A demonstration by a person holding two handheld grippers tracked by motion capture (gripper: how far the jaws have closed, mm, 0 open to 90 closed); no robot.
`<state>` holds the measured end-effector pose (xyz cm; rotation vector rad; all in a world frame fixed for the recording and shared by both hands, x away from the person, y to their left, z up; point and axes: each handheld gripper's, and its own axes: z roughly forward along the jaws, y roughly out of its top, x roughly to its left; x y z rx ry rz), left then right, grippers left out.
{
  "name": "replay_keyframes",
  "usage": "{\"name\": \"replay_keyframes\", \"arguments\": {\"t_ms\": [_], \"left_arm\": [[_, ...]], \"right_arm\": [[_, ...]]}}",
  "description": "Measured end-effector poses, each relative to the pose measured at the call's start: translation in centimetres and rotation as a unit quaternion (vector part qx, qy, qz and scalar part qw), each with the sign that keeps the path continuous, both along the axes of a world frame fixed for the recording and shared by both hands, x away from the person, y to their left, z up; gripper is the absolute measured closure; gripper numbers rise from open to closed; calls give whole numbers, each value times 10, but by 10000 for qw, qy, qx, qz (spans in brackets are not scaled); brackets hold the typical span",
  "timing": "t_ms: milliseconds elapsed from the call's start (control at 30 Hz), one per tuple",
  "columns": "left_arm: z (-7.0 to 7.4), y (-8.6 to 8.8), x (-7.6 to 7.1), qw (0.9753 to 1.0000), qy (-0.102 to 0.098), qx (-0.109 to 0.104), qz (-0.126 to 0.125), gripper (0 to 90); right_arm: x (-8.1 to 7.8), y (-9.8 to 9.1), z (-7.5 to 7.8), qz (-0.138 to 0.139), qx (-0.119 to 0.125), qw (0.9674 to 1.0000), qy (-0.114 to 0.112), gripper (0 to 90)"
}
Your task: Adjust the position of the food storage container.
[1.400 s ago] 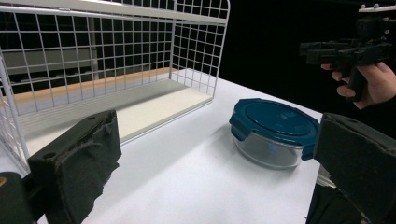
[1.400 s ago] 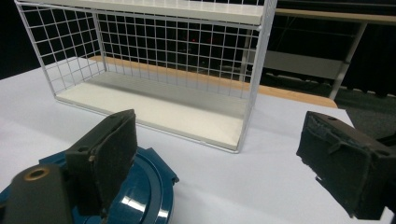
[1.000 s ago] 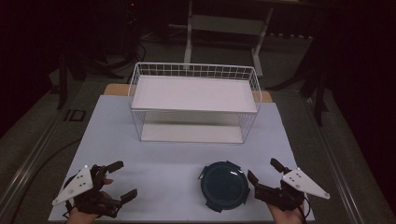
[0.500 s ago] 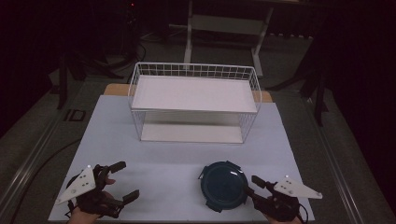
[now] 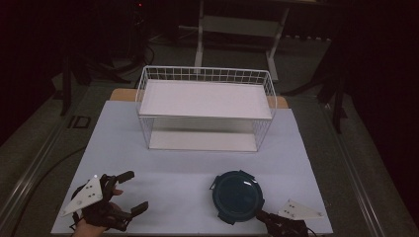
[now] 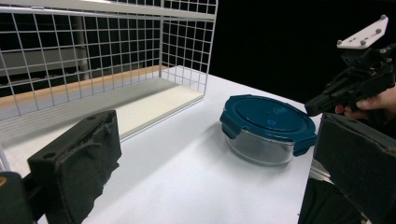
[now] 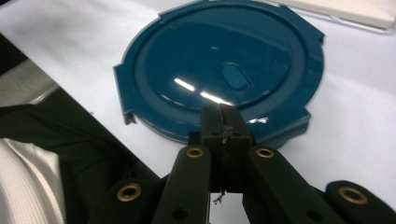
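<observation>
A round glass container with a dark teal clip-on lid stands on the white table near its front edge, right of centre. My right gripper sits low at the container's near right rim. Its jaws have just been closing and now meet pad to pad, with nothing visible between them, tips just over the lid's edge. That same gripper shows beside the container in the left gripper view. My left gripper rests at the front left, jaws wide open and empty, aimed toward the container.
A white wire basket shelf with a flat white top and an open lower level stands at the back middle of the white table. Dark floor and a stand's legs lie beyond the table.
The right gripper has dropped lower toward the table's front edge and its jaws have gone from wide apart to closed. The left gripper and the container stayed put.
</observation>
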<state>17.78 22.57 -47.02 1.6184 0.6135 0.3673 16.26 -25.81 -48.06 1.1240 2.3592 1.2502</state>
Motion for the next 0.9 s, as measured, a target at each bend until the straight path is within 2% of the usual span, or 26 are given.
{"name": "replay_keyframes", "arguments": {"t_ms": [133, 267, 333, 433, 900], "left_arm": [[0, 0, 0, 10000, 5, -11, 0, 10], [0, 1, 1, 10000, 11, -2, -7, 10], [-1, 0, 1, 10000, 30, -7, -14, 10], [-1, -1, 1, 10000, 33, -5, -27, 10], [-1, -1, 2, 10000, 40, 2, -16, 10]], "right_arm": [[-3, 1, -2, 12, -125, 9999, 37, 900], [-6, 0, -5, -110, -293, 9995, 26, 900], [-4, -2, -5, -91, -148, 9998, 71, 900], [-2, -2, -4, -47, -195, 9998, -27, 900], [18, -11, -4, -106, -146, 9998, 19, 900]]}}
